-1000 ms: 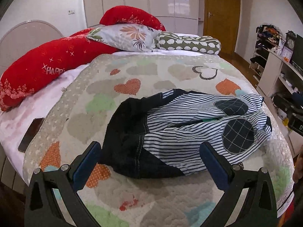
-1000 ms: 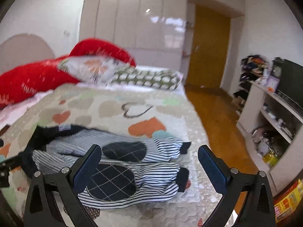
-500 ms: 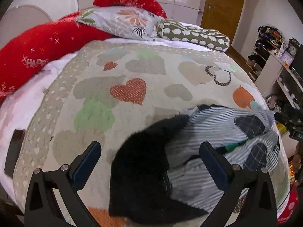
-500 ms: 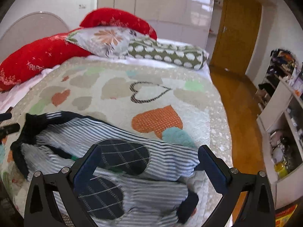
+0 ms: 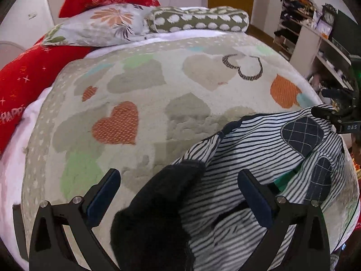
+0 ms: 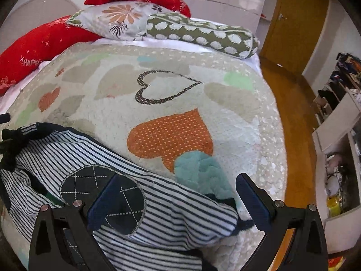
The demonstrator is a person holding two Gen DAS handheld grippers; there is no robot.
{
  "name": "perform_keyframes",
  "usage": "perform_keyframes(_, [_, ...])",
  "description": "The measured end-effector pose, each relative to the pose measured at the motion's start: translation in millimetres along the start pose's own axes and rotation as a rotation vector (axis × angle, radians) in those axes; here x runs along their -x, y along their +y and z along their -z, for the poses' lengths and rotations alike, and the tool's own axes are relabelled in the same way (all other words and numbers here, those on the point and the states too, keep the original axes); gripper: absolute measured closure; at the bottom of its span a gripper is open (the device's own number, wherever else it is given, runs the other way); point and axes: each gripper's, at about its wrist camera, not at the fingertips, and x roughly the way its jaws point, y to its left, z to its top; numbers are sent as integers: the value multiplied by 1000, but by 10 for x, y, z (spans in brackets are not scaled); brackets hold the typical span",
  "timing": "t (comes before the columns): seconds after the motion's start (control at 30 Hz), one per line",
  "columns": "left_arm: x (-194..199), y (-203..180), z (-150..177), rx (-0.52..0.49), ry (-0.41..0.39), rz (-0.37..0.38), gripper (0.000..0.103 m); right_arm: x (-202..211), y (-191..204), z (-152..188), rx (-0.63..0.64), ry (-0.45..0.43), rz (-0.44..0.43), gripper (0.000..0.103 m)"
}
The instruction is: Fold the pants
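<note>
Up close, navy-and-white striped pants with dark quilted knee patches (image 5: 259, 153) lie rumpled on a heart-patterned quilted bed (image 6: 180, 90). Left gripper (image 5: 179, 195) fingers wide, straddling the black waistband, gripping nothing. Right gripper (image 6: 176, 199) fingers wide over the leg cuffs. Beyond: red, floral and green spotted pillows (image 6: 200, 35), wooden door (image 6: 295, 22).
</note>
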Motion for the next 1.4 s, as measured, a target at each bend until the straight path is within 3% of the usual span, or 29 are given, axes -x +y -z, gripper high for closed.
perform_keyframes(0.13, [-187, 4, -67, 5, 42, 24, 1, -182, 23, -46, 8, 50, -79, 0])
perform_keyframes(0.27, [-334, 32, -101, 8, 78, 11, 10, -385, 96, -75, 34, 101, -92, 1])
perform_keyframes(0.57, [-400, 28, -34, 8, 66, -12, 12, -491, 251, -55, 56, 109, -130, 2])
perform_keyframes(0.73, [-459, 16, -20, 2, 88, 1, 44, -512, 302, -48, 71, 113, -138, 8])
perform_keyframes(0.8, [-451, 12, -23, 7, 86, 36, 62, -518, 318, -42, 74, 114, -149, 17])
perform_keyframes(0.83, [-431, -1, -26, 3, 76, 21, 81, -517, 326, -42, 72, 115, -158, 22])
perform_keyframes(0.87, [-415, -16, -30, -4, 68, -4, 86, -510, 337, -42, 71, 114, -167, 35])
perform_keyframes(0.9, [-392, -31, -33, -11, 61, -8, 86, -495, 347, -45, 68, 113, -185, 61])
perform_keyframes(0.93, [-365, -37, -31, -14, 50, -11, 87, -480, 349, -49, 57, 115, -200, 73])
perform_keyframes(0.97, [-338, -48, -28, -20, 40, -20, 88, -466, 342, -61, 41, 118, -210, 93])
perform_keyframes(1.17, [-4, -146, 23, -68, -41, -70, 89, -291, 305, -89, -20, 78, -220, 94])
perform_keyframes(1.4, [502, -216, 179, -74, -141, -93, 89, 223, 340, -39, -38, -16, -211, 95])
